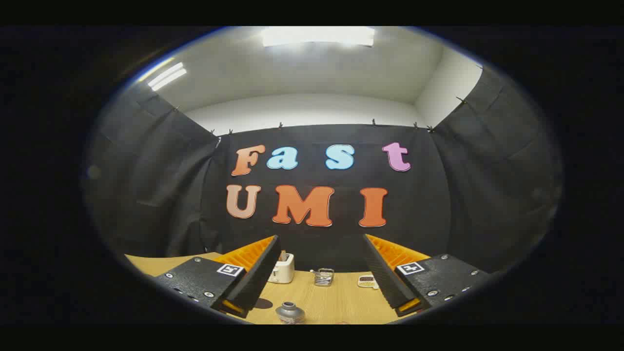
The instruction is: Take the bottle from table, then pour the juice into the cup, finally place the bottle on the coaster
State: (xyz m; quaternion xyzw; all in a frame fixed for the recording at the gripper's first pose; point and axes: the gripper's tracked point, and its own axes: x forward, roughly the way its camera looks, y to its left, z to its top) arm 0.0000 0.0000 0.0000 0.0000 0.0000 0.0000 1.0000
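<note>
Grey bottle top: the bottle [290, 312] stands upright on the counter, low between my two fingers and nearer the left one; I see just its cap and shoulders.
Hand-held gripper: my hand-held gripper [317, 282] is spread wide and released, grasping nothing, with both fingers clear of the bottle.
Cup: a small clear cup [323, 277] sits farther back on the counter, beyond the bottle, between the fingers.
Coaster: a small flat piece [367, 281], probably the coaster, lies just right of the cup, near my right finger.
White object: a little white boxy thing [282, 269] stands beside my left finger.
Counter: light wood [336, 302] running back to the black cloth wall.
</note>
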